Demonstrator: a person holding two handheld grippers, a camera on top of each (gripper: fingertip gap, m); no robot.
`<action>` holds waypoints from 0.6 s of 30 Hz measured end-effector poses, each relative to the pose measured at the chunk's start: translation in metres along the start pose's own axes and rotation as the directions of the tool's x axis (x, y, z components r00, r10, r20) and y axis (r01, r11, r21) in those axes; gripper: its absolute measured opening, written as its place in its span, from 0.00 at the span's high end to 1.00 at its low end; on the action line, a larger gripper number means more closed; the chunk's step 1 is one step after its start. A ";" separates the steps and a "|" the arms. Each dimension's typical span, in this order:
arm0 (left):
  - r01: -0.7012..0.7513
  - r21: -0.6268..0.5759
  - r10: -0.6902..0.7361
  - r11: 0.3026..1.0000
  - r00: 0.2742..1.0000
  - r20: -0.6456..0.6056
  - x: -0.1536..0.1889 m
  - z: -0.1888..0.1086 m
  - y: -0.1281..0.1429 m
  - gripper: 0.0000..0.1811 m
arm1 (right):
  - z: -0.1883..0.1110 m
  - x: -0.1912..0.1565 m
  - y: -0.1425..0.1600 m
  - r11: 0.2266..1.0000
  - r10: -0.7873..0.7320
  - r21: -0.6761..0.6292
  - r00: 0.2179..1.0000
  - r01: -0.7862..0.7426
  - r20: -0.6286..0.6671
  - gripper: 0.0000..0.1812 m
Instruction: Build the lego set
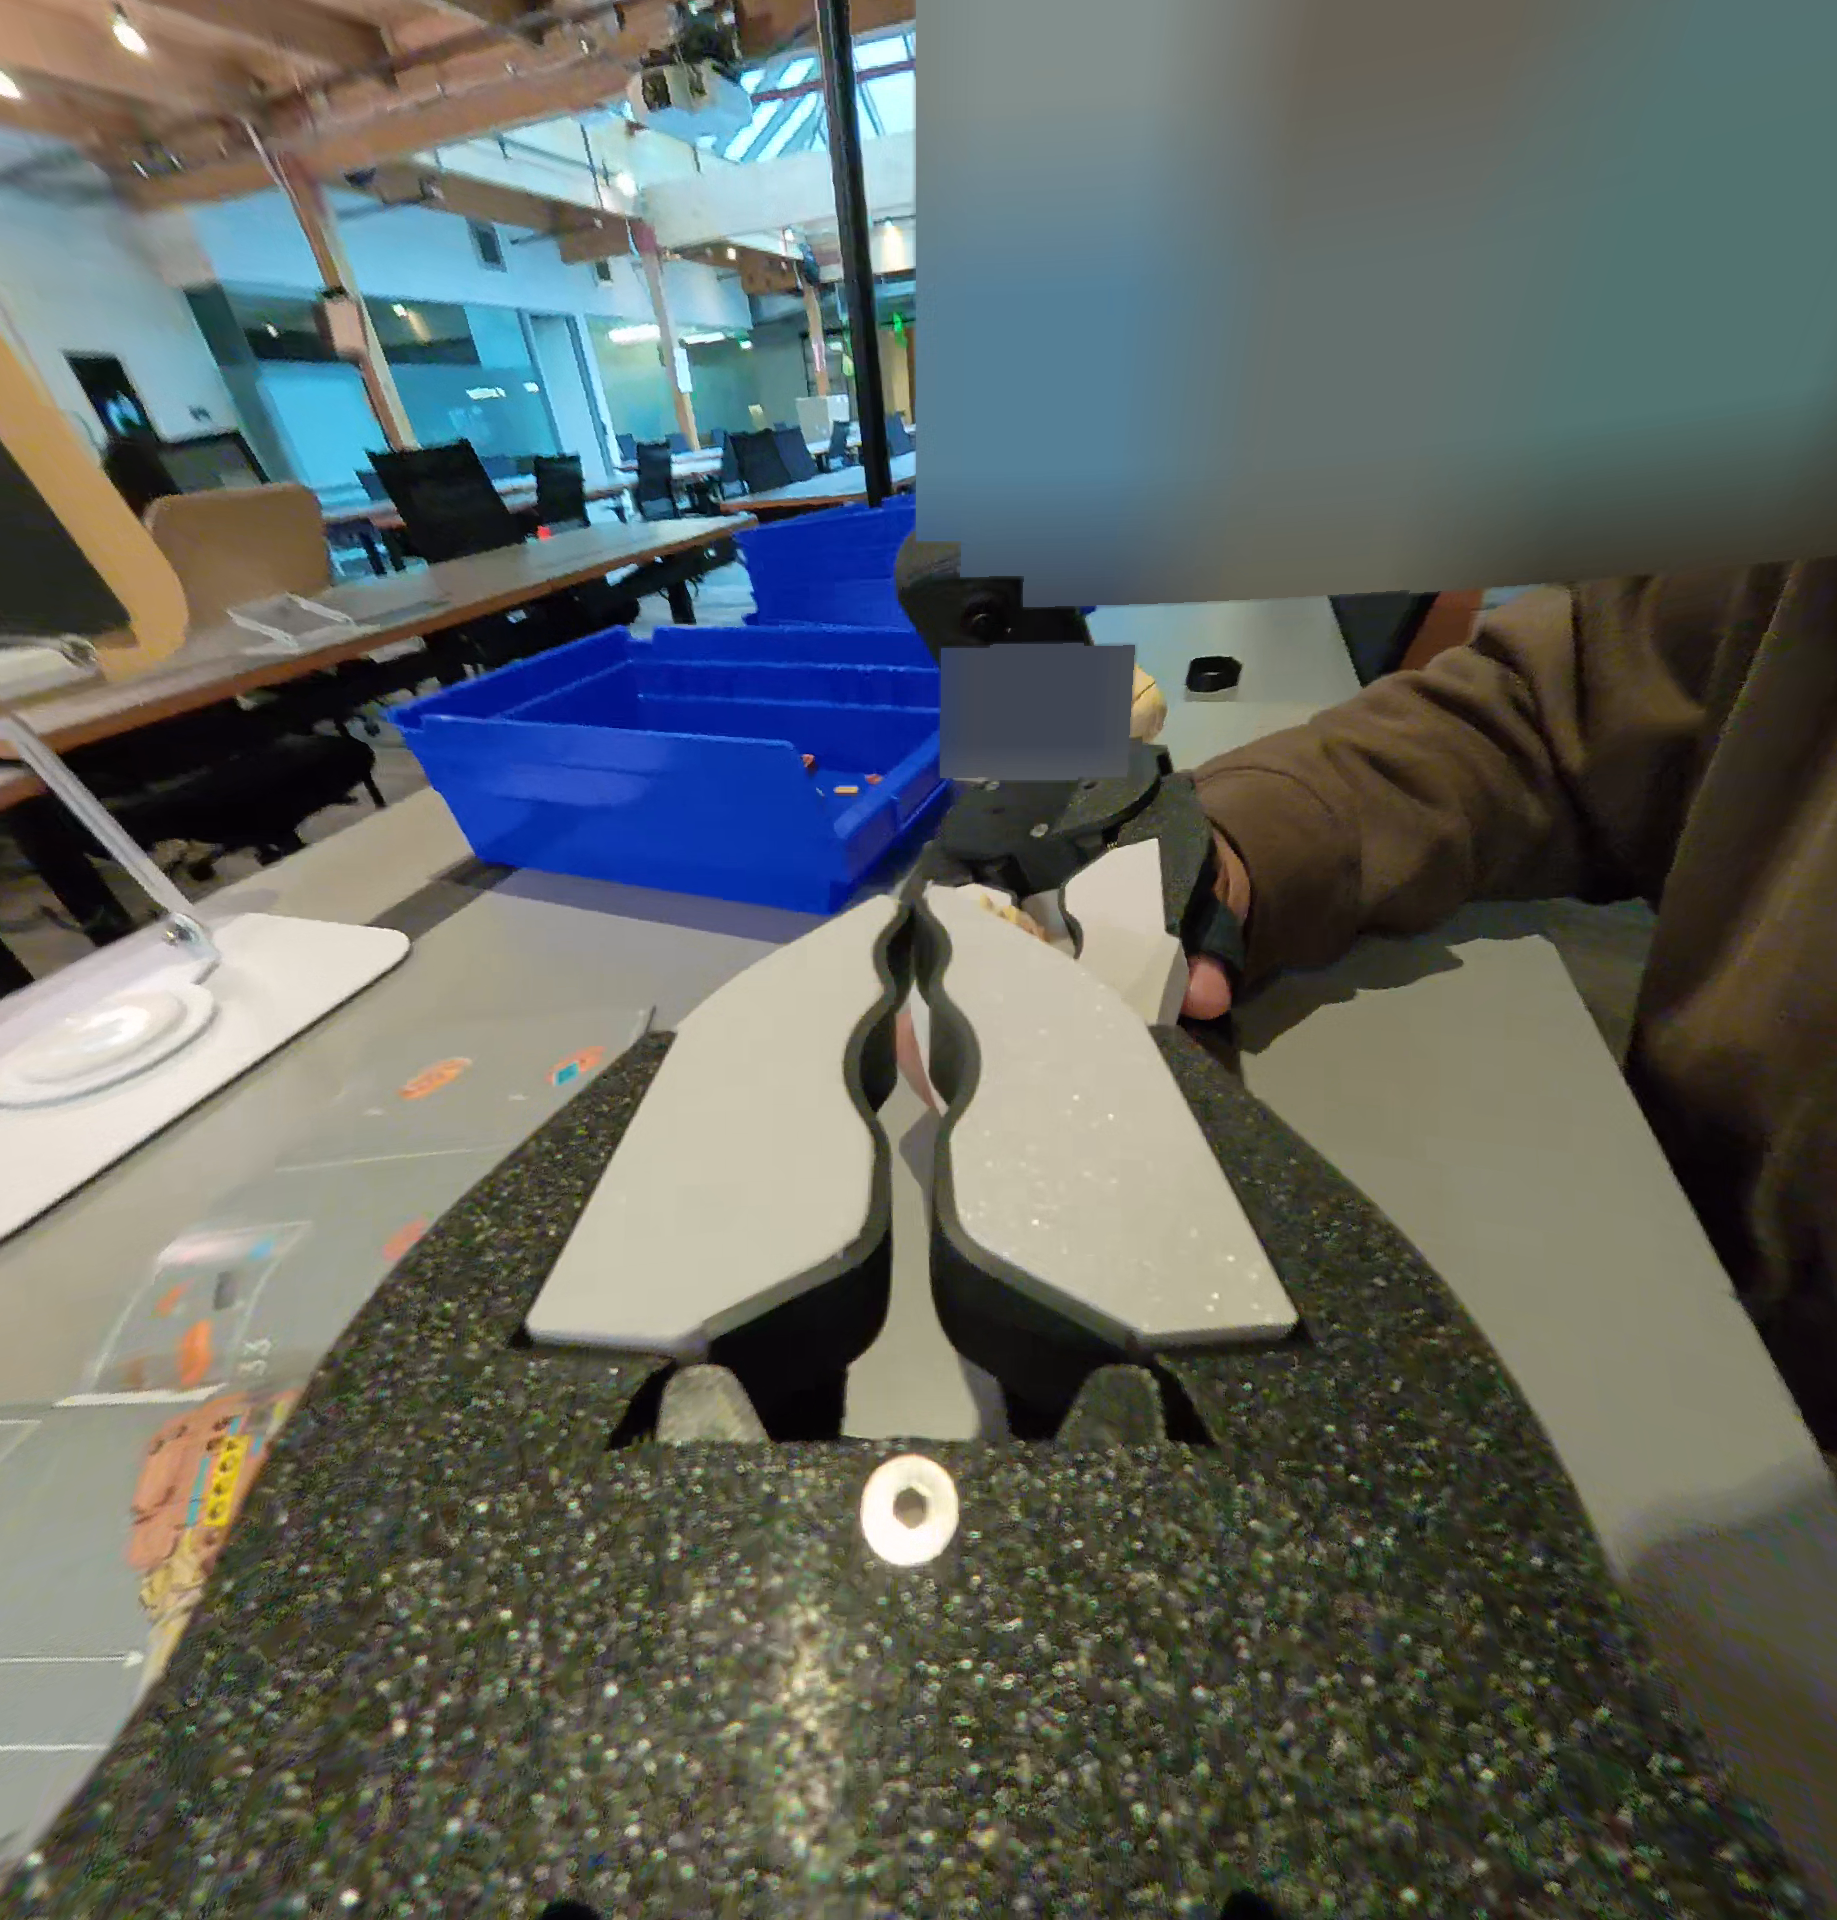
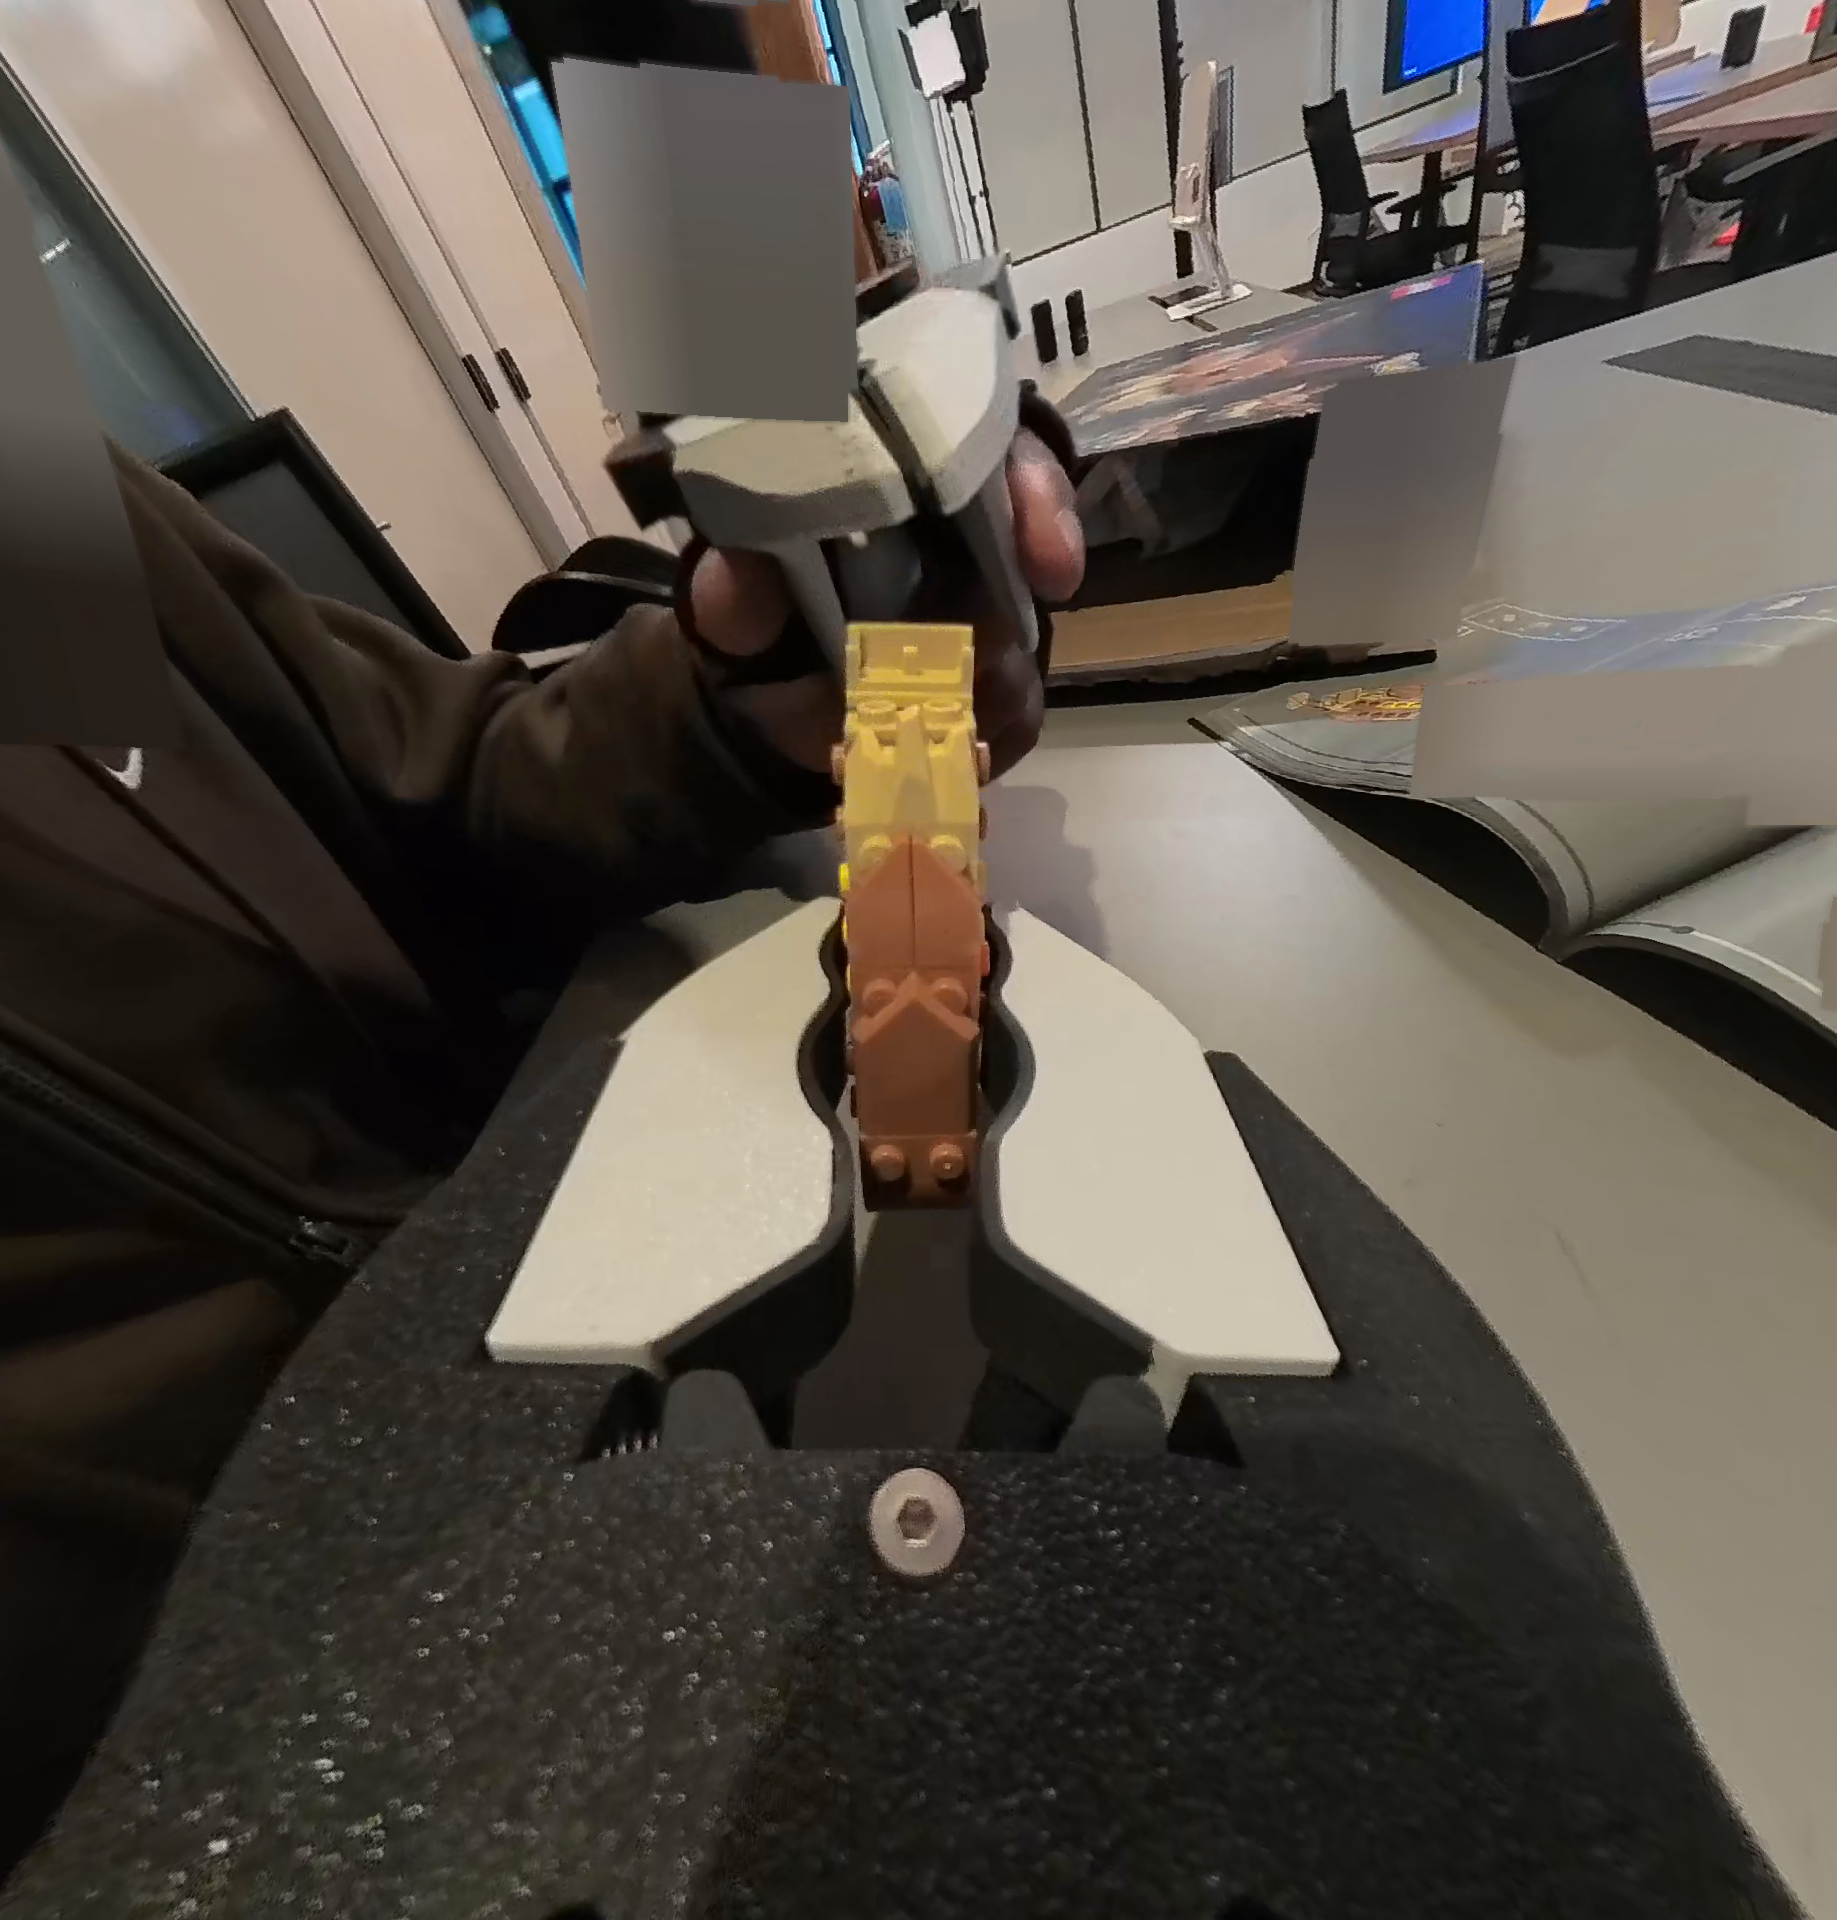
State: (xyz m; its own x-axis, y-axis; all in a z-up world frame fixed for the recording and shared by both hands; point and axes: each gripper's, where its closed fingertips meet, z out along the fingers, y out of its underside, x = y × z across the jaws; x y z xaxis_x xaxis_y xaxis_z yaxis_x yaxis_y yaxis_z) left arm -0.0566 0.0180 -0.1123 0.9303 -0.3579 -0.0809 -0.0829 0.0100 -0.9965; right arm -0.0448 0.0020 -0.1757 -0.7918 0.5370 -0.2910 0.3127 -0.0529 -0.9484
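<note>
My right gripper [image 2: 914,935] is shut on a long Lego model [image 2: 912,790], brown at the near end and tan-yellow at the far end, and holds it above the grey table [image 2: 1309,1039]. My left gripper [image 1: 912,920] has its fingertips together, right in front of the right gripper, where a tan bit of the model [image 1: 1020,918] shows. A thin pinkish strip shows in the gap farther back between the left fingers; I cannot tell what it is. In the right wrist view the left gripper [image 2: 893,468] hangs just beyond the model's far end.
Blue bins [image 1: 665,769] with a few small orange pieces stand behind the grippers. An open instruction booklet [image 2: 1516,831] lies to the right and also shows in the left wrist view [image 1: 197,1351]. A white stand base [image 1: 166,997] sits at the left. The Lego box [image 2: 1257,353] is at the back. The gap from one gripper's tips to the other's is roughly 7 cm.
</note>
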 end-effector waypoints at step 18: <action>0.099 -0.109 -0.103 0.989 0.994 -0.031 -0.002 0.010 0.009 1.00 | -0.004 0.005 -0.005 0.999 -0.023 0.038 0.999 0.025 -0.044 0.88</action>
State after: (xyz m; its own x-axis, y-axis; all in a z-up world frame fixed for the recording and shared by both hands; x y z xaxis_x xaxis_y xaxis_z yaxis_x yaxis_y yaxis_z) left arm -0.0555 0.0283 -0.1214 0.9225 -0.3853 0.0229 -0.0285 -0.1270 -0.9915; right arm -0.0486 0.0081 -0.1722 -0.7749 0.5745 -0.2635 0.2730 -0.0718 -0.9593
